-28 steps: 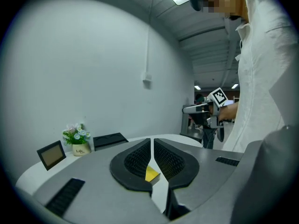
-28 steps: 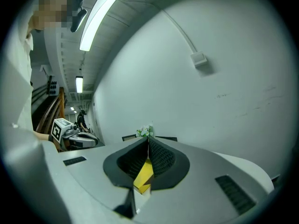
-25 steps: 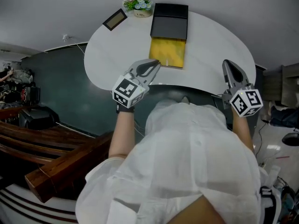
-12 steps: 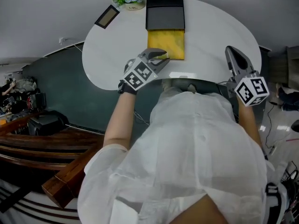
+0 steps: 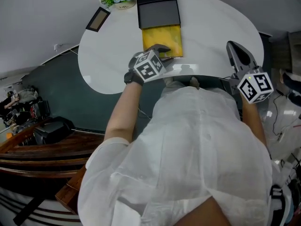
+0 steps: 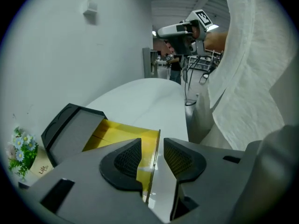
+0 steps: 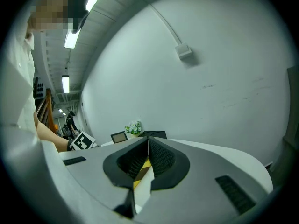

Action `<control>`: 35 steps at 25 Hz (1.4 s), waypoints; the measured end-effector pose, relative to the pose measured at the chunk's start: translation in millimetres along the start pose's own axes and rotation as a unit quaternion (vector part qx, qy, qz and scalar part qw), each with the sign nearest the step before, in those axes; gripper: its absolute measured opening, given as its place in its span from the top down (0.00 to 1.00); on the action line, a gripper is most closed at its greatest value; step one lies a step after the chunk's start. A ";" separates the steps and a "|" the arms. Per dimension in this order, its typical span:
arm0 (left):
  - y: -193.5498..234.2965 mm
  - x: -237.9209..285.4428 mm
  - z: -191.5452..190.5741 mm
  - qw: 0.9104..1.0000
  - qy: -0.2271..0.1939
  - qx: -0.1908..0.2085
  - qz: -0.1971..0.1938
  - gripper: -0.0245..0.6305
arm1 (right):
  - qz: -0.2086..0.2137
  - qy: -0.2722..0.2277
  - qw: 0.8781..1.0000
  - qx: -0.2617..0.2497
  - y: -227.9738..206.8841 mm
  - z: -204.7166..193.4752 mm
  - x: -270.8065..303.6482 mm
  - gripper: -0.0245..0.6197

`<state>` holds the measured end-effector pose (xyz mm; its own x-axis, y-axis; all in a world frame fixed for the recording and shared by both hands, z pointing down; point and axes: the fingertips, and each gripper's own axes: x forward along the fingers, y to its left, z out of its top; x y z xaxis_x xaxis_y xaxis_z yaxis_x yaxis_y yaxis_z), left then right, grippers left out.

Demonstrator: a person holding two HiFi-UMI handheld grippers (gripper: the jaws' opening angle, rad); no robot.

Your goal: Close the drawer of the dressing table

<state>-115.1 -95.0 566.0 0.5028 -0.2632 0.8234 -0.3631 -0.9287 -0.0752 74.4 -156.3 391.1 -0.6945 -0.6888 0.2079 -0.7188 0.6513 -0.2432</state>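
Yellow inside, the drawer (image 5: 170,39) stands pulled out of its black case (image 5: 157,11) on the white surface (image 5: 106,55). The left hand-held gripper (image 5: 161,50) is at the drawer's front wall, its jaws opening with that thin edge in the gap and the pads not pressing. A slanted push could skew the drawer or slide the whole case, since the right hand-held gripper (image 5: 233,48), closed and empty, braces nothing.

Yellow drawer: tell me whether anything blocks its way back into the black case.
Nothing visible does. The yellow drawer, pulled out of the black case, looks empty; the left gripper, jaws opening, straddles its front edge.
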 end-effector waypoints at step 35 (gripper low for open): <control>-12.3 77.6 -53.6 0.982 0.171 0.045 -0.071 0.90 | -0.026 0.007 0.999 0.020 -37.3 -13.0 -9.0 0.95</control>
<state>-113.6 -90.0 661.0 0.2439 -0.0414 0.9689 -0.2296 -0.9731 0.0162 107.0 -170.3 410.7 -0.6568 -0.7165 0.2351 -0.7523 0.6010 -0.2701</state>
